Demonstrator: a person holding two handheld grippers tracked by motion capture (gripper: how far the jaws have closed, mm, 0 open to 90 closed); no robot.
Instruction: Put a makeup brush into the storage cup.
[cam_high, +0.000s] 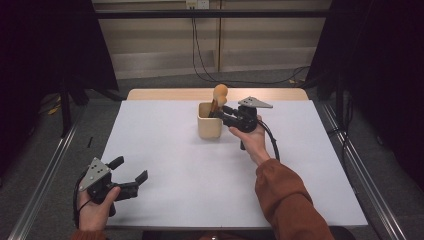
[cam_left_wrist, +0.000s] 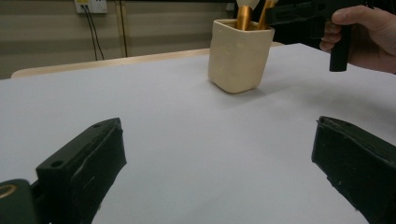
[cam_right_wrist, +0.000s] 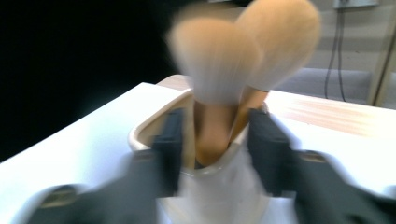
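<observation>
Inside, the cream cup (cam_high: 209, 125) holds 2 brushes (cam_right_wrist: 219, 74); right gripper (cam_right_wrist: 215, 140) jaws straddle them unclamped at 12 o'clock, blurred; left gripper (cam_high: 131, 172) gapes wide, empty, 7 o'clock.

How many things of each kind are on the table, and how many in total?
Makeup brushes: 2
Cream cup holding the brushes: 1
Total: 3
</observation>
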